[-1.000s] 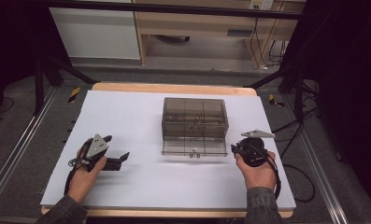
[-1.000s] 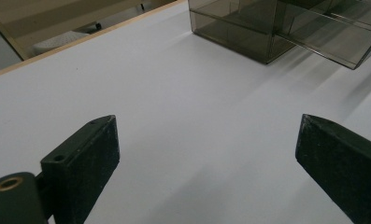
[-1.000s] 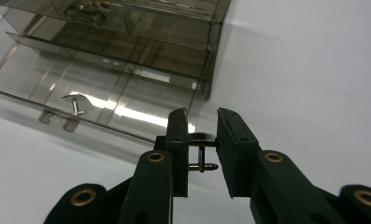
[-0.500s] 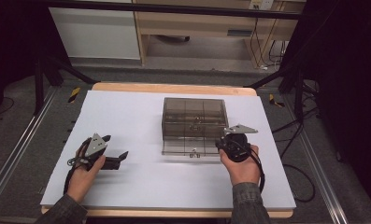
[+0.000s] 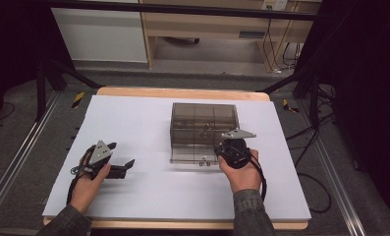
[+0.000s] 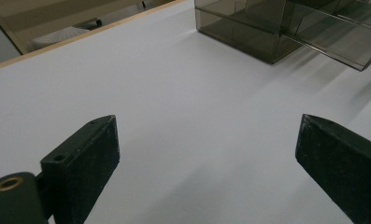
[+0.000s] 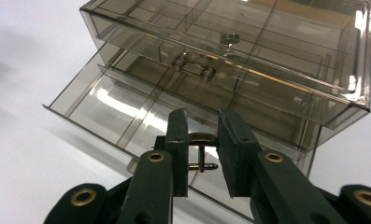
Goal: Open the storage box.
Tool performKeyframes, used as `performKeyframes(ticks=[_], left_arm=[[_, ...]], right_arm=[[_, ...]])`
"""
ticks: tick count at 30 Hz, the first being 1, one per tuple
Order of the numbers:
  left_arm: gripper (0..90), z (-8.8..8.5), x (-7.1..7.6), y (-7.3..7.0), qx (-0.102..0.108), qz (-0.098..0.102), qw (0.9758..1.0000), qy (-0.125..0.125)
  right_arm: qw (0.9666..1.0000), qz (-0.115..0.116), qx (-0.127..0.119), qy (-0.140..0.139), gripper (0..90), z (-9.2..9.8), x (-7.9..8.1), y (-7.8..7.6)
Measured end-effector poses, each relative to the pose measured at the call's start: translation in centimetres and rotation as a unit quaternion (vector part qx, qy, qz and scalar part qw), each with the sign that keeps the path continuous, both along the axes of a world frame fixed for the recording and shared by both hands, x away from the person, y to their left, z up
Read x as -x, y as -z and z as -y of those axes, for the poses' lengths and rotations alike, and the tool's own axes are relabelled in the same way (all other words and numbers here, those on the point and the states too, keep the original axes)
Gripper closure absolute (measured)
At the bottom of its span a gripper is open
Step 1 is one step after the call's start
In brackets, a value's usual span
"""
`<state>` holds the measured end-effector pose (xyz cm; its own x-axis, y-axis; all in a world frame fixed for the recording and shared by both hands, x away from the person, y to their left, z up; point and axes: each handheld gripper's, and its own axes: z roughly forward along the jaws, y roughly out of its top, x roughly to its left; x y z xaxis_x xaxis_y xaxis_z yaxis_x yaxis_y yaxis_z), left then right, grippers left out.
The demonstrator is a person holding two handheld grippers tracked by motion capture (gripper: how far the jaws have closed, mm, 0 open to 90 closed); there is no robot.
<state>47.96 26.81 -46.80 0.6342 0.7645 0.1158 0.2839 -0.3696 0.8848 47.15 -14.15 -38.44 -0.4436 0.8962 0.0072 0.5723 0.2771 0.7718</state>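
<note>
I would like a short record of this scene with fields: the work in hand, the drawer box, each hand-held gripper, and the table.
work in hand: handling the lower drawer of a clear smoky drawer box
drawer box: stands mid-table, two drawers, upper one pushed in
lower drawer: pulled partly out, compartments look empty
drawer knob: small metal knob, between the right jaws
right hand-held gripper: jaws closed on the drawer knob
left hand-held gripper: jaws wide open, nothing between them, low over the sheet, apart from the box
table: wooden top covered by a white sheet
</note>
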Motion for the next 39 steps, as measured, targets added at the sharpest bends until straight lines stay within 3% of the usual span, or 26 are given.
performKeyframes(ticks=[39], left_arm=[[6.2,0.1,0.0,0.0,0.005,-0.002,1.0000,0.004]], right_arm=[[0.9997,-0.003,0.001,-0.025,74.7,-3.2,-1.9,1.6]])
